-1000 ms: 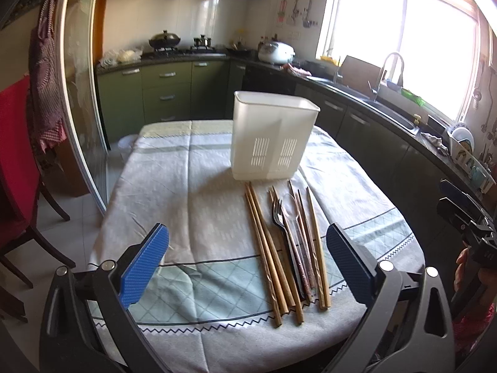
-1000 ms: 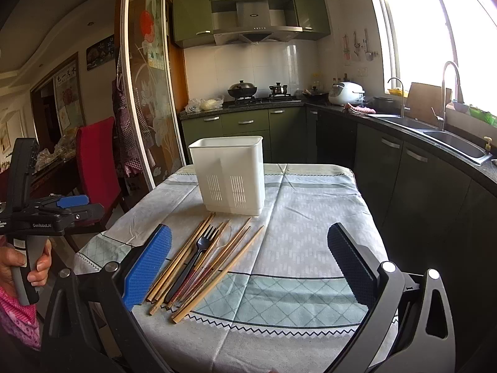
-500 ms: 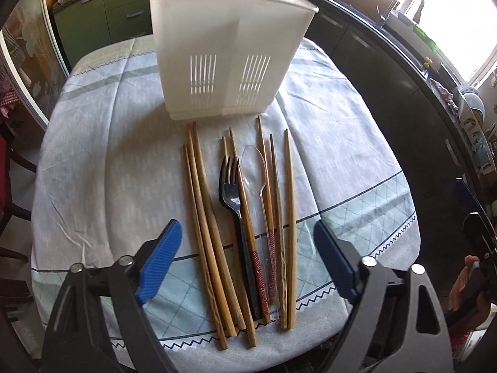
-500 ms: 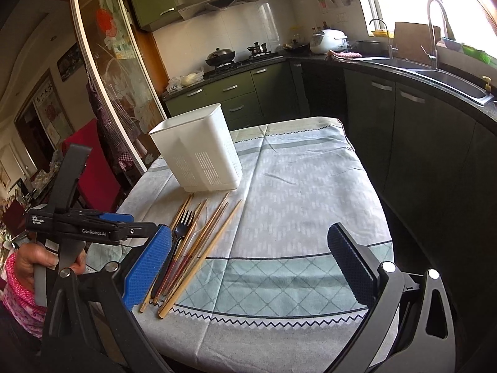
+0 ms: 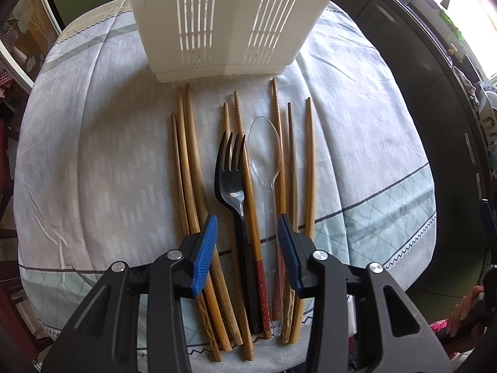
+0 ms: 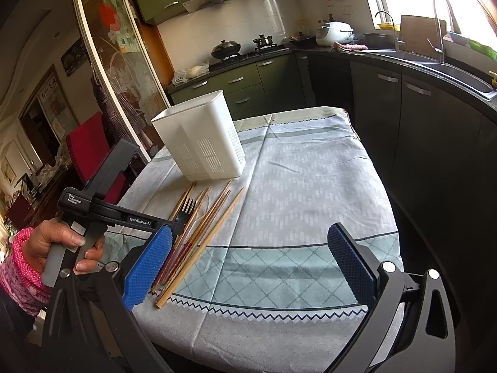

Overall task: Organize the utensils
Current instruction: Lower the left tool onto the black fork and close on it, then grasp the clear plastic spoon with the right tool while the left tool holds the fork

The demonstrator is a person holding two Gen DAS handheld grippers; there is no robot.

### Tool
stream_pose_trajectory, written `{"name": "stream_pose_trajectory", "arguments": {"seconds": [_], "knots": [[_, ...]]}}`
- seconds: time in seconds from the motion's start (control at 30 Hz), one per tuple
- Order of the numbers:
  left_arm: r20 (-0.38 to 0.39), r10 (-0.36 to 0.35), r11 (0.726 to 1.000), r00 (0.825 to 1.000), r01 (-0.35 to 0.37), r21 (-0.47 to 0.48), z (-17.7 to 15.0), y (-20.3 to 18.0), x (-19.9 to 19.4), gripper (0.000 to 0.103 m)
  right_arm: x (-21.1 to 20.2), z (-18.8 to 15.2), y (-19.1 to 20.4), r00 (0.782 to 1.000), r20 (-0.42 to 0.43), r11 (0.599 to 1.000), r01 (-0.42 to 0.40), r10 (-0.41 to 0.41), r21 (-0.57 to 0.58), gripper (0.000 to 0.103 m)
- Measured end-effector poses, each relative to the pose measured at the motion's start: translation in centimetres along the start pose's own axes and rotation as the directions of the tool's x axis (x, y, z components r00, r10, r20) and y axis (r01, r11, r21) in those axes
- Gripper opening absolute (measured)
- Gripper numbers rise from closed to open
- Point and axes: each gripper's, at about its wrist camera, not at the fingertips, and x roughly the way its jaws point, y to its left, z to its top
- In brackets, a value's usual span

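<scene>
A row of several wooden chopsticks (image 5: 189,168), a black fork (image 5: 229,174) and a clear plastic spoon (image 5: 264,152) lies on the table in front of a white slotted utensil holder (image 5: 223,21). My left gripper (image 5: 247,250) is low over the handles, half closed, with its blue pads on either side of the fork, a red-tipped chopstick (image 5: 253,233) and the spoon handle, not clamped. My right gripper (image 6: 248,267) is wide open and empty above the near table edge, right of the utensils (image 6: 198,230). The holder (image 6: 198,136) shows there too.
The table wears a pale blue-green patterned cloth (image 6: 310,186). A red chair (image 6: 90,152) stands to its left. Dark green cabinets, a stove and a sink (image 6: 459,71) line the back and right walls.
My left gripper has moved forward and down to the utensil handles and its jaws have narrowed around the fork and spoon. My right gripper has tilted a little and stayed open.
</scene>
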Motion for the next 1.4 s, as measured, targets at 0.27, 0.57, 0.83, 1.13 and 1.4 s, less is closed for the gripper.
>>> {"name": "stream_pose_trajectory", "arguments": {"seconds": [0.27,0.57,0.83,1.13,1.4], "knots": [[-0.026,0.003,1.0,1.0,-0.003,0.001,0.6,-0.4,0.9,0.018,0.0,-0.1,0.0,1.0,0.001,1.0,-0.001,0.001,0.004,0.099],[-0.014,-0.01,1.0,1.0,0.01,-0.014,0.9,1.2,0.5,0.007,0.6,-0.2,0.0,1.0,-0.01,1.0,-0.011,0.011,0.0,0.099],[0.015,-0.051,0.999,0.999,0.051,-0.008,0.3,2.9,-1.8,0.007,1.7,1.0,0.8,0.999,-0.04,1.0,-0.017,0.017,-0.004,0.099],[0.082,-0.059,0.998,0.995,0.062,-0.027,-0.1,6.5,-5.5,0.007,7.6,3.1,4.8,0.967,-0.246,0.996,-0.075,0.06,-0.054,0.091],[0.116,-0.065,0.997,0.991,0.069,-0.033,-0.6,9.5,-7.2,0.007,15.5,3.2,8.5,0.894,-0.446,0.997,-0.062,0.033,-0.049,0.067]]}}
